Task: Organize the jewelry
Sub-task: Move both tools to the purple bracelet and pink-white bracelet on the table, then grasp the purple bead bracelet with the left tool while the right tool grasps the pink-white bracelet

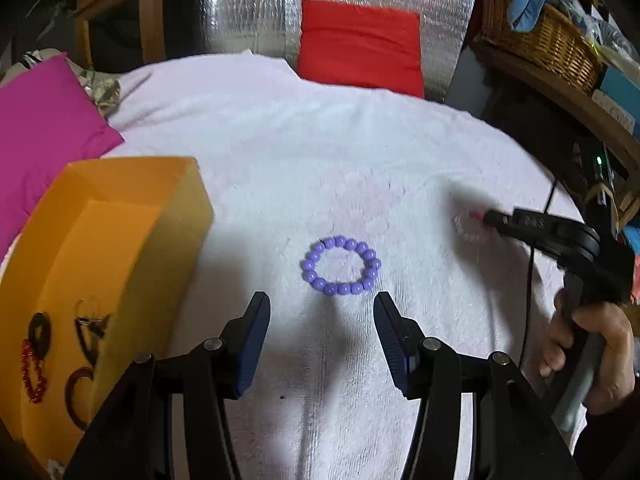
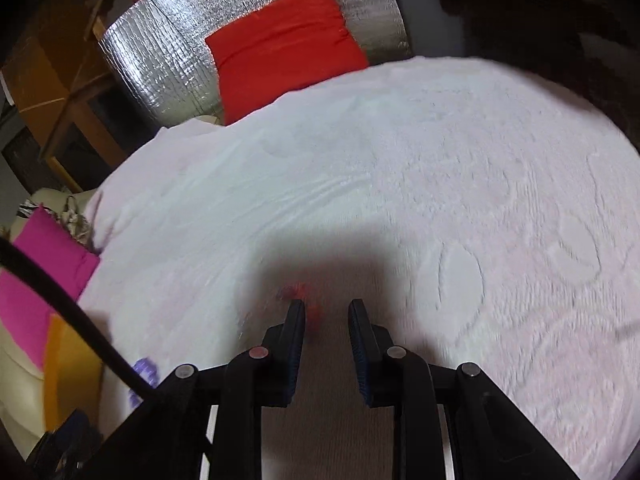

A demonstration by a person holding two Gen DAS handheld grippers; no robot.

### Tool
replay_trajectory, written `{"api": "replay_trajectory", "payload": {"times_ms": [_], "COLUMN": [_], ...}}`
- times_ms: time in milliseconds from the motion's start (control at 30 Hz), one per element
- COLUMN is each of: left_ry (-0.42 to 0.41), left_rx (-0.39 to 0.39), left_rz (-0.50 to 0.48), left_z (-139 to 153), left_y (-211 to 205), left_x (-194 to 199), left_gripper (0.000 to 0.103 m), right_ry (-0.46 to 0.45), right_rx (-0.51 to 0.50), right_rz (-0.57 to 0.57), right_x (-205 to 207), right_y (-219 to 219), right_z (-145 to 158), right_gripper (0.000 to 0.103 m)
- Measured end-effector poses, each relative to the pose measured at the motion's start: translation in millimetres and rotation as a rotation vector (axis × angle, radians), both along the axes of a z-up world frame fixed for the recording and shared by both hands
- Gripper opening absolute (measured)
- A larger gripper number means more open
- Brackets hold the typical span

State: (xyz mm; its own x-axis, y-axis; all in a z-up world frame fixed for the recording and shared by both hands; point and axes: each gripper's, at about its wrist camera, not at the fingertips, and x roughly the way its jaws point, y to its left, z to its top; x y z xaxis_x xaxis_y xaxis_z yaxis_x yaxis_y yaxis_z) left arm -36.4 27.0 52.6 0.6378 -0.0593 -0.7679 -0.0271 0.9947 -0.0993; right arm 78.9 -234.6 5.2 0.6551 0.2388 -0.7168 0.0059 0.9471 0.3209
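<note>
**Two grippers out, two pieces left on the towel**

Left gripper spread wide, holding nothing, lined up just short of the purple round-bead bracelet lying flat on the white terry towel, likely for a straddle pick. Right gripper jaws parted around a blurred small red-and-clear piece; contact unclear. Orange open cardboard box sits left, near, already holding bracelets, so transfer stays short.

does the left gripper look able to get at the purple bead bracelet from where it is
Probably yes. The purple bracelet lies flat on the white towel, straight ahead of the left gripper, whose fingers are spread wider than it, with nothing between. The orange box sits off to the side.
</note>
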Motion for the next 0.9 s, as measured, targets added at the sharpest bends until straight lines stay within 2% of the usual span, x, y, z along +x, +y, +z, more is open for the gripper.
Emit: {"api": "replay_trajectory", "payload": {"times_ms": [67, 133, 167, 200, 333, 400, 500, 667, 733, 800, 867, 900], "left_ry": [0.018, 0.024, 0.024, 0.024, 0.025, 0.021, 0.017, 0.031, 0.028, 0.018, 0.015, 0.013], "left_rx": [0.01, 0.004, -0.011, -0.023, -0.052, -0.034, -0.031, -0.064, -0.059, -0.026, -0.042, -0.053], "left_rz": [-0.007, -0.011, -0.01, -0.008, -0.031, -0.046, -0.03, -0.026, -0.055, -0.078, -0.095, -0.099], "left_z": [-5.8, -8.9, -10.2, -11.6, -17.4, -19.8, -23.3, -32.3, -35.6, -35.4, -34.4, -34.0], "left_y": [-1.0, -0.5, 0.4, 1.1, -5.0, -11.7, -13.1, -16.2, -20.9, -27.0, -28.4, -28.4], "left_x": [4.5, 9.5, 12.9, 15.2, 24.6, 29.6, 35.6, 43.9, 45.1, 43.8, 42.1, 41.0], "left_gripper": [0.055, 0.055, 0.055, 0.055, 0.057, 0.062, 0.062, 0.062, 0.055, 0.029, 0.02, 0.01], "right_ry": [-0.006, -0.022, -0.022, -0.021, -0.014, -0.004, 0.015, 0.041, 0.046, 0.045, 0.057, 0.064], "right_rx": [-0.066, -0.137, -0.158, -0.166, -0.12, -0.088, -0.027, 0.003, 0.005, -0.008, -0.005, 0.009], "right_rz": [0.006, 0.014, 0.021, 0.029, 0.041, 0.046, 0.066, 0.08, 0.081, 0.077, 0.071, 0.069], "right_x": [5.2, 3.7, 3.1, 2.2, -3.1, -6.3, -13.0, -24.5, -28.9, -32.8, -33.6, -33.6], "right_y": [8.1, 16.6, 19.3, 20.0, 6.7, -1.2, -12.1, -27.4, -34.5, -39.6, -45.0, -48.0], "right_z": [-2.8, -2.0, -1.0, -0.2, 0.7, 1.8, 2.3, 0.9, 0.7, -0.2, -3.1, -4.3], "right_gripper": [0.026, 0.02, 0.012, 0.01, 0.009, 0.008, 0.008, 0.008, 0.008, 0.008, 0.008, 0.008]}}
